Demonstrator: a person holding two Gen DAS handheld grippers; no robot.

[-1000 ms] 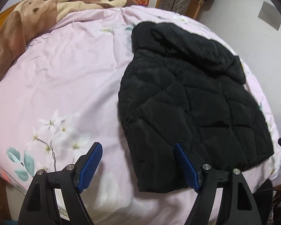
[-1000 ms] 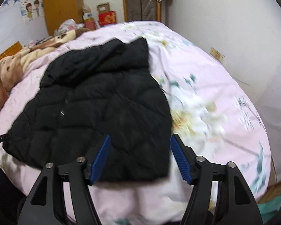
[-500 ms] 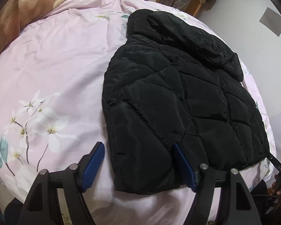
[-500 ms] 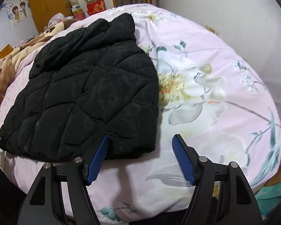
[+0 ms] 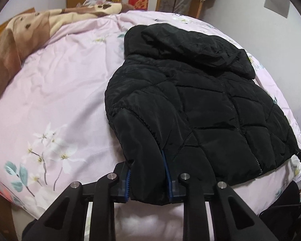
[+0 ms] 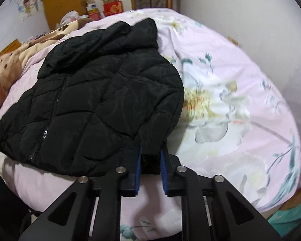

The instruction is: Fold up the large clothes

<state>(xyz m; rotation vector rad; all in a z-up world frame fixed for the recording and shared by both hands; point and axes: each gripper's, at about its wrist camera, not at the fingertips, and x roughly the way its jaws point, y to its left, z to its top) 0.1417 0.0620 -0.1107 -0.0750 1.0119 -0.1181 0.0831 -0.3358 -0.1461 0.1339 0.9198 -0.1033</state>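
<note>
A black quilted hooded jacket (image 5: pixel 200 92) lies front up on the pink floral bed cover (image 5: pixel 56 92), hood toward the far end. It also shows in the right wrist view (image 6: pixel 94 92). My left gripper (image 5: pixel 146 178) is shut on the jacket's left sleeve cuff at the near edge. My right gripper (image 6: pixel 150 168) is shut on the right sleeve cuff, lifted slightly off the cover. The zipper (image 5: pixel 232 118) runs down the middle of the jacket.
A brown and cream blanket (image 5: pixel 26 38) is bunched at the far left of the bed. Boxes and a red carton (image 5: pixel 138 1) stand by the wooden doors beyond. A white wall (image 6: pixel 250 16) runs along the bed's right side. The bed's near edge (image 6: pixel 150 206) drops off just under the grippers.
Both grippers moved in to the jacket's near corners and closed on the sleeve cuffs. They were open half a second ago.
</note>
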